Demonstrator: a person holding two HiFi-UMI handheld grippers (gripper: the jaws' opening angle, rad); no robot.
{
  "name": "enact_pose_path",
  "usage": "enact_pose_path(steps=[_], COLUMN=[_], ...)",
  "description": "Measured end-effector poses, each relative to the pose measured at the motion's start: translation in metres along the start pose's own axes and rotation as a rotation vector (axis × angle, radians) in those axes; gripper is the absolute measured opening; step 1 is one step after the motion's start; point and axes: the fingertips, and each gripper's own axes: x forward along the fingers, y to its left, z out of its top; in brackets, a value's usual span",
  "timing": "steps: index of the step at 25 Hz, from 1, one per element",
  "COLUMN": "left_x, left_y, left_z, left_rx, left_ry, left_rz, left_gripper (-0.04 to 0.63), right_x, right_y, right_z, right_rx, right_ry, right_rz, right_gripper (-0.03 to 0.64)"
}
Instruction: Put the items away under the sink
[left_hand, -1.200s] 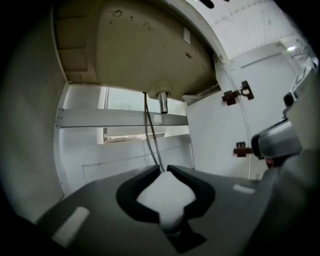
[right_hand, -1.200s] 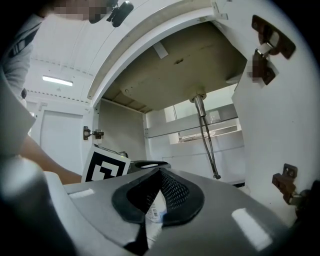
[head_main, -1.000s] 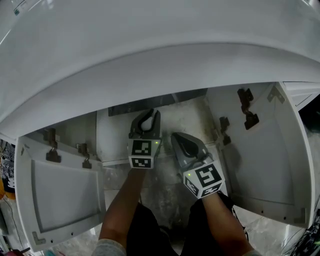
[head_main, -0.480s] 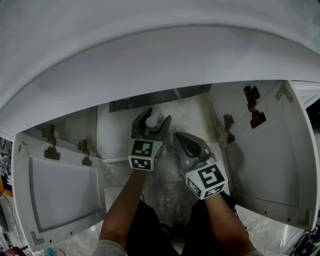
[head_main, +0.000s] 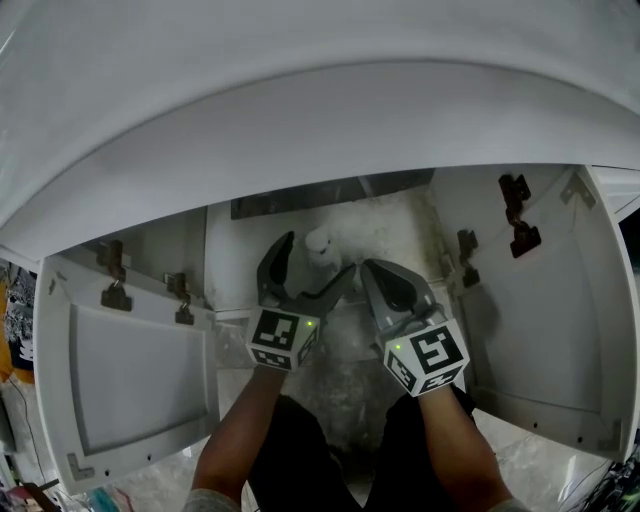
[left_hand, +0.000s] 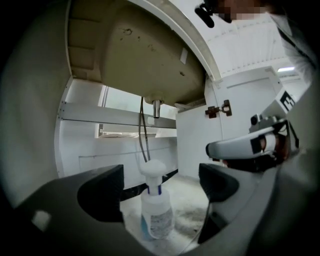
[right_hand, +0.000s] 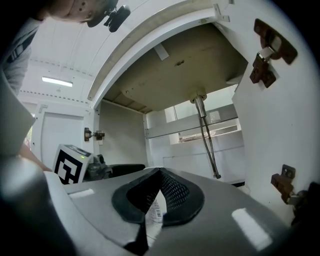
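Observation:
A white pump bottle (head_main: 320, 246) with a blue collar stands upright on the speckled cabinet floor (head_main: 390, 225) under the sink. My left gripper (head_main: 318, 258) is open just in front of it, and its jaws stand wide on either side without touching. In the left gripper view the bottle (left_hand: 156, 212) stands free between the dark jaws of the left gripper (left_hand: 159, 187). My right gripper (head_main: 378, 272) is shut and empty, just right of the bottle. A strip of the bottle's label (right_hand: 155, 206) shows through the loop of the shut right gripper (right_hand: 159, 175).
Both cabinet doors hang open, the left door (head_main: 130, 385) and the right door (head_main: 565, 330), with brown hinges (head_main: 516, 210) on the side walls. The sink basin's underside (left_hand: 150, 55), a drain pipe (left_hand: 156, 108) and a thin hose (left_hand: 143, 135) are above and behind the bottle.
My left gripper has opened, let go of the pump bottle and drawn back a little. The bottle now stands free on the cabinet floor. The right gripper stays shut, barely moved.

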Motion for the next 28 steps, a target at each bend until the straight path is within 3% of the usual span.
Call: enact_pose_path(steps=[1, 3, 4, 7, 10, 16, 20, 25, 28], left_x=[-0.008, -0.029, -0.040, -0.071, -0.105, -0.156, -0.201, -0.270, -0.289], left_y=[0.000, 0.001, 0.000, -0.016, -0.035, -0.050, -0.054, -0.076, -0.068], left_z=[0.007, 0.029, 0.041, 0.065, 0.097, 0.205, 0.264, 0.327, 0.366], left_rx=[0.013, 0.037, 0.039, -0.029, -0.089, -0.132, -0.151, -0.222, -0.185], left_ry=[-0.013, -0.067, -0.090, -0.066, 0.007, 0.050, 0.133, 0.235, 0.196], left_rz=[0.023, 0.097, 0.132, 0.151, 0.128, 0.094, 0.119, 0.080, 0.075], left_gripper=[0.462, 0.315, 0.272, 0.188, 0.161, 0.105, 0.018, 0.011, 0.011], right_x=[-0.001, -0.005, -0.008, -0.027, -0.053, -0.096, -0.128, -0.171, -0.175], right_y=[0.001, 0.007, 0.011, 0.030, 0.058, 0.089, 0.107, 0.134, 0.139], right_z=[0.000, 0.003, 0.007, 0.029, 0.063, 0.165, 0.223, 0.306, 0.355], right_rx=[0.007, 0.023, 0.029, 0.019, 0.019, 0.036, 0.085, 0.061, 0.034], right_ry=[0.012, 0.037, 0.045, 0.093, 0.153, 0.208, 0.262, 0.327, 0.288], right_rz=[0.001, 0.010, 0.011, -0.002, 0.004, 0.012, 0.019, 0.045, 0.071], right_gripper=[-0.006, -0.006, -0.006, -0.006, -0.006, -0.006, -0.006, -0.006, -0.006])
